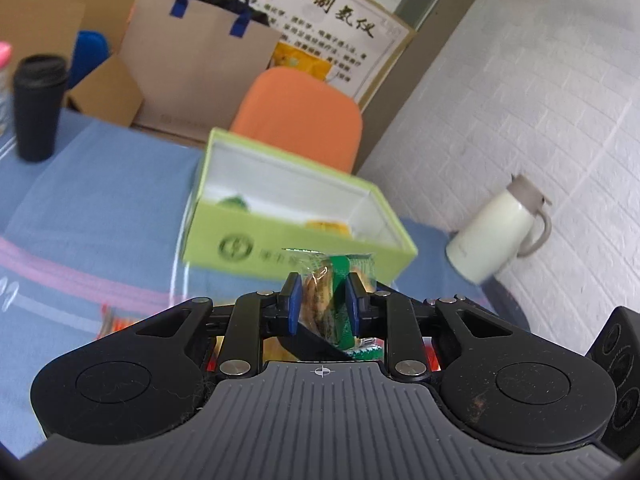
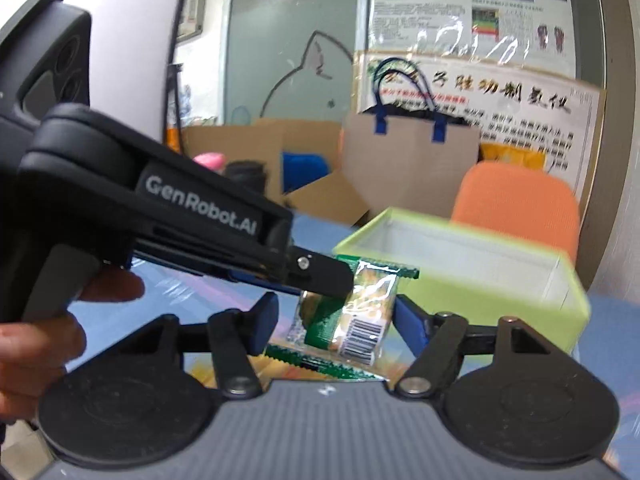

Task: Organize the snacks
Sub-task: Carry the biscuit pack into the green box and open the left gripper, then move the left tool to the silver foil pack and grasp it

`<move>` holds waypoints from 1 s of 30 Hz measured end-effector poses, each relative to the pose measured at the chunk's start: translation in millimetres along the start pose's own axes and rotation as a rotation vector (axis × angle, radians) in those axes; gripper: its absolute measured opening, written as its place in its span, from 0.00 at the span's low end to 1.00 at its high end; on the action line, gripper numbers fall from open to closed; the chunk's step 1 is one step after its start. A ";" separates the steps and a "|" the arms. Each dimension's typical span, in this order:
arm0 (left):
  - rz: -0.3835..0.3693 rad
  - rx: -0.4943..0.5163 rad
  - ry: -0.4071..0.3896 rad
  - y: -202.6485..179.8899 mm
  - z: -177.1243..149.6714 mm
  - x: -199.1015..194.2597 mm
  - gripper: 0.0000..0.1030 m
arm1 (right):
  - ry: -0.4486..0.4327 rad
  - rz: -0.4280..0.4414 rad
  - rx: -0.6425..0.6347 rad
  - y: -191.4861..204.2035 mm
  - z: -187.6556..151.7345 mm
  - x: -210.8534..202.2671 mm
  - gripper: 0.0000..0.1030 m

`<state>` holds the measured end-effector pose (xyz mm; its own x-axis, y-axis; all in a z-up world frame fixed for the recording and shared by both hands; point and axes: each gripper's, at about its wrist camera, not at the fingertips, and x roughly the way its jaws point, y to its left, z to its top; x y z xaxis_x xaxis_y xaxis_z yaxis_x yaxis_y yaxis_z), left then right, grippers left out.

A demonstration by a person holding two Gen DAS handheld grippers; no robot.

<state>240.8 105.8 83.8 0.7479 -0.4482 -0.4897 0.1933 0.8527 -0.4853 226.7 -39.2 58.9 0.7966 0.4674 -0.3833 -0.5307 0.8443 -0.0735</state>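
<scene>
My left gripper (image 1: 322, 300) is shut on a green and clear snack packet (image 1: 324, 292) and holds it above the blue tablecloth, just in front of the open light-green box (image 1: 296, 248). The box holds a green packet (image 1: 234, 202) and a yellow one (image 1: 326, 226). In the right wrist view the left gripper (image 2: 336, 280) comes in from the left holding the same packet (image 2: 356, 312) between my right gripper's (image 2: 334, 324) open fingers. The box (image 2: 480, 300) stands just behind. More packets lie under the grippers, mostly hidden.
A black cup (image 1: 38, 108) stands at the table's far left. A cream thermos jug (image 1: 496, 228) stands at the right by the white wall. An orange chair (image 1: 300, 116), a paper bag (image 1: 200, 52) and cardboard boxes are behind the table.
</scene>
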 end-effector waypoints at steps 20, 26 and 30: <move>0.106 0.004 -0.061 11.8 68.8 95.8 0.44 | 0.009 -0.067 0.103 -110.9 28.0 55.4 0.90; 0.064 0.004 -0.051 17.0 18.2 38.9 0.48 | 0.016 -0.014 0.170 -80.2 -19.0 -13.4 0.90; 0.067 -0.017 0.010 17.4 -31.7 16.2 0.51 | 0.074 0.013 0.187 -46.7 -57.8 -40.6 0.90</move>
<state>236.1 104.9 44.5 0.7528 -0.3926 -0.5284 0.1321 0.8764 -0.4630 202.4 -112.7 24.7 0.7628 0.4643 -0.4500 -0.4729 0.8753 0.1014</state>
